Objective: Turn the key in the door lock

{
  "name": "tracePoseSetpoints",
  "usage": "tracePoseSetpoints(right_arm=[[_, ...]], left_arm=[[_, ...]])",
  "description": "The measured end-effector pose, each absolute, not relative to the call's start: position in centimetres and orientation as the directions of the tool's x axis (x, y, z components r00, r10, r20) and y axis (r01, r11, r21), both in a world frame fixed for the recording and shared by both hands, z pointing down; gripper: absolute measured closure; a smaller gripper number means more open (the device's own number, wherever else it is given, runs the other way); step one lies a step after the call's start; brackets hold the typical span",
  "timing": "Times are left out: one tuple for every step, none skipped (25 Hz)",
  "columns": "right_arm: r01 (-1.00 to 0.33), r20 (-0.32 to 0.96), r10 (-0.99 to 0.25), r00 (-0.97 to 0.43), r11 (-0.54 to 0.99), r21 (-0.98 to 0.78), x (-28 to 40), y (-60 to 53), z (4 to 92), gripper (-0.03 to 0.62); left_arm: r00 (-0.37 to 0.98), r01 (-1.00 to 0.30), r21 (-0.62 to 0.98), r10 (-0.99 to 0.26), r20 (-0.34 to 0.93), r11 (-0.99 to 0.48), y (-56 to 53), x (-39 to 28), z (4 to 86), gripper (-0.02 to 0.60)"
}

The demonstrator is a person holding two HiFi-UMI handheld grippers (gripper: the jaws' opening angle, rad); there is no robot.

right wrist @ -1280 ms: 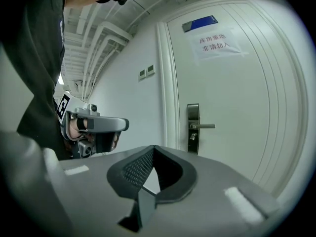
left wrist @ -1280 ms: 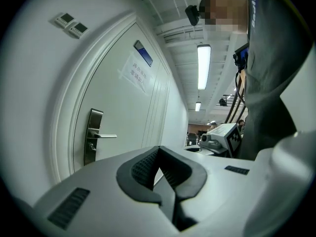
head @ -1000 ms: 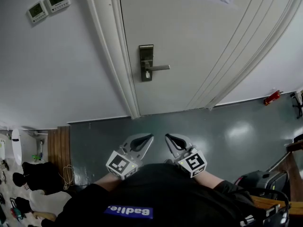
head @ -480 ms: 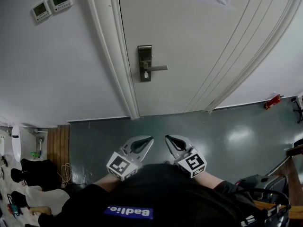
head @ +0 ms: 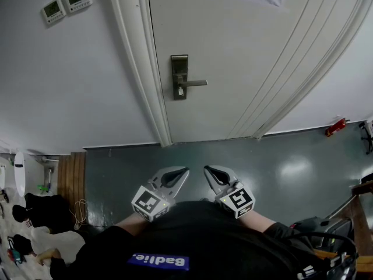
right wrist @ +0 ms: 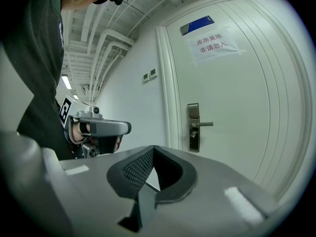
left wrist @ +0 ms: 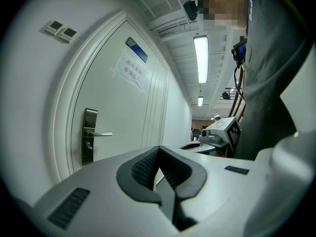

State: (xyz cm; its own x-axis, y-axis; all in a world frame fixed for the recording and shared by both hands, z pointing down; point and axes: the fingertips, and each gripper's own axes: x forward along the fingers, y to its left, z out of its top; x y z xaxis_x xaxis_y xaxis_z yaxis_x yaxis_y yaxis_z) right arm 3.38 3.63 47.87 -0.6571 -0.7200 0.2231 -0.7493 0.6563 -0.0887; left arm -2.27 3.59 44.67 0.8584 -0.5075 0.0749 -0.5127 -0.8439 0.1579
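Observation:
A white door (head: 233, 51) carries a metal lock plate (head: 180, 76) with a lever handle (head: 197, 83). A small key (head: 181, 90) sits in the plate below the lever. Both grippers are held low, close to the person's body and far from the door. My left gripper (head: 184, 171) is shut and empty, and so is my right gripper (head: 206, 170). In the left gripper view the lock plate (left wrist: 89, 135) is at the left, beyond the shut left gripper (left wrist: 159, 154). The right gripper view has the lock plate (right wrist: 193, 127) to the right, above the shut right gripper (right wrist: 154, 153).
A white door frame (head: 143, 69) borders the door at the left. Two wall control panels (head: 64, 3) hang on the wall further left. Grey floor (head: 262, 162) lies between me and the door. A red object (head: 334, 126) lies by the right wall, and shoes and bags (head: 35, 214) lie at the lower left.

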Motion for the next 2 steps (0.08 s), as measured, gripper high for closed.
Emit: tracePoseSetpoints(right_arm=[[-0.748,0.224,-0.719,-0.658,0.659,-0.082,3.42,3.64,47.89,0.594],[-0.747,0.225,-0.718,-0.659,0.661,-0.076,3.46,3.66,47.91,0.594]], left_arm=[[0.858,-0.513,0.158,-0.508,0.074,-0.844,3.62,-2.27,44.69,0.577],[0.858,-0.514,0.158,-0.509,0.074,-0.843,3.64,-2.27,44.71,0.577]])
